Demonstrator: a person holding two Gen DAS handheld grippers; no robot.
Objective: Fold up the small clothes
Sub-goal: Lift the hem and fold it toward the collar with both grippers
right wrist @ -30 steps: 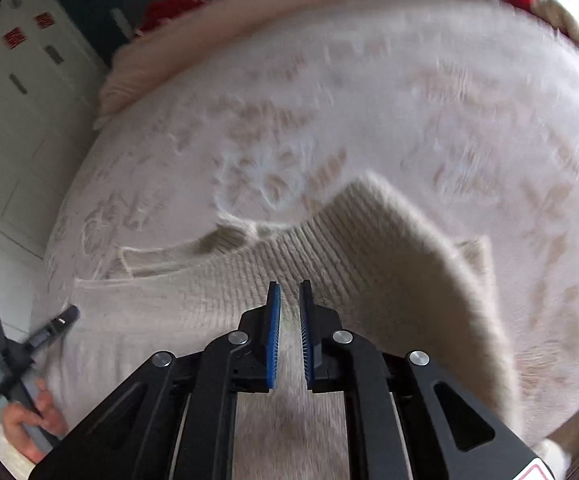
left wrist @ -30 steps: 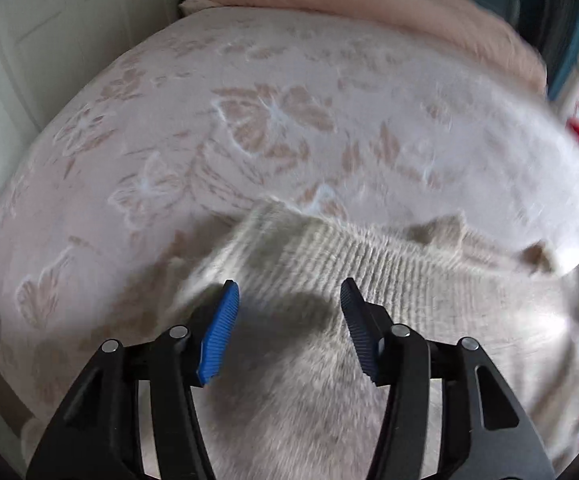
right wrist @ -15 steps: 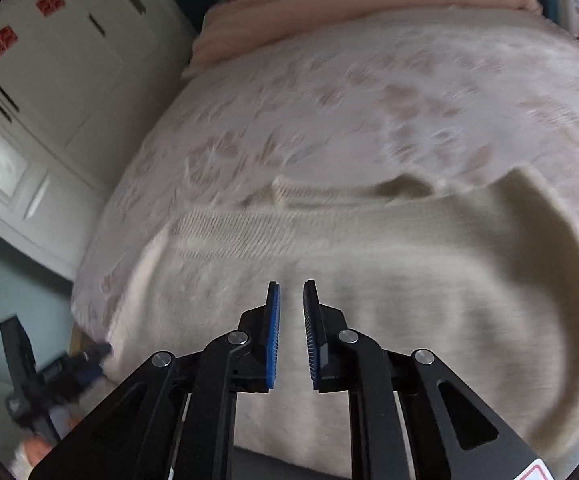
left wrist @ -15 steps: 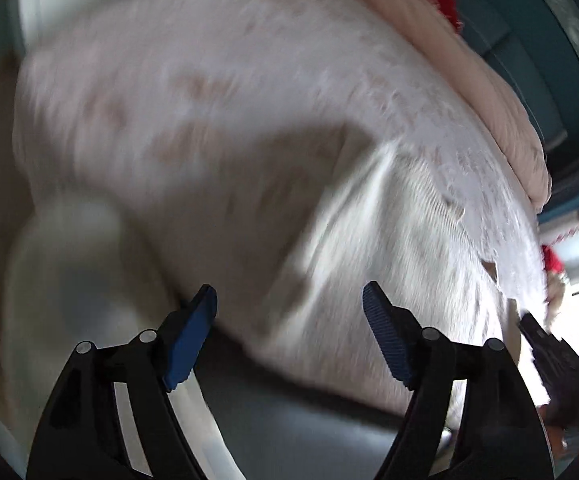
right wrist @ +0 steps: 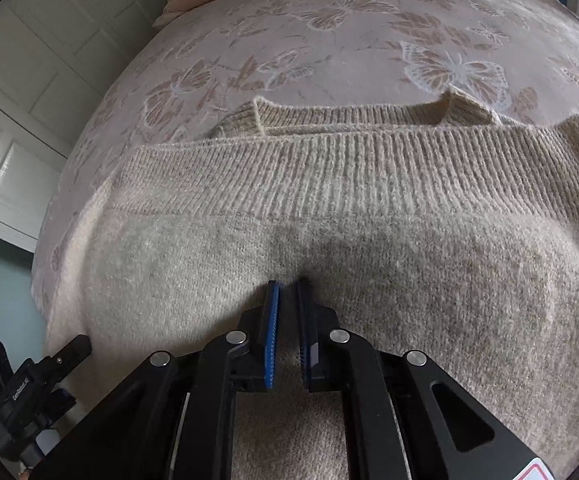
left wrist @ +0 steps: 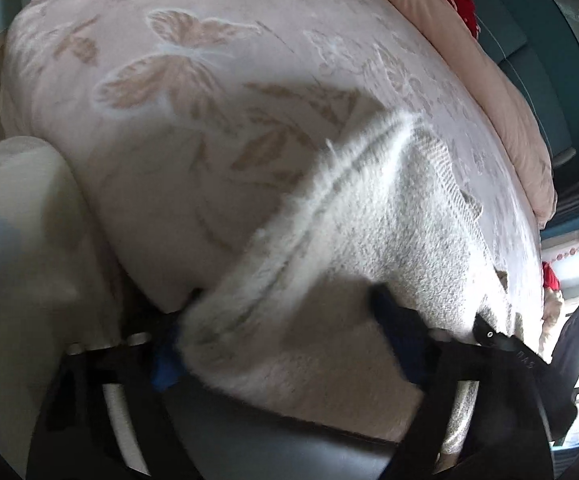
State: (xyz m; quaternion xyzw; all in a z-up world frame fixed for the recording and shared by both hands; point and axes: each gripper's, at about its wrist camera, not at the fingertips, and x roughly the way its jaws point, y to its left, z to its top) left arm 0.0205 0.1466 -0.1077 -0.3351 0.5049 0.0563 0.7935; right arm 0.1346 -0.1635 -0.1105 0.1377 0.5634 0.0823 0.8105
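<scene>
The right claw [right wrist: 287,312], nearly closed and empty, hovers low-centre over the beige sweater [right wrist: 369,220]. The left claw [left wrist: 285,344], jaws just narrowing, straddles its edge on the butterfly bedspread [left wrist: 169,80].

— what do i have on the right?

— my black plastic two-finger right gripper [right wrist: 287,320]: ribbed blue pads [right wrist: 272,336], round silver screws on the linkage, slotted side plates, a red-and-white sticker at one corner.

— and the left?

— the matching black left gripper [left wrist: 285,344], blurred, blue pads, silver screw heads; seen from the right camera it carries small white lettering, unreadable.
</scene>
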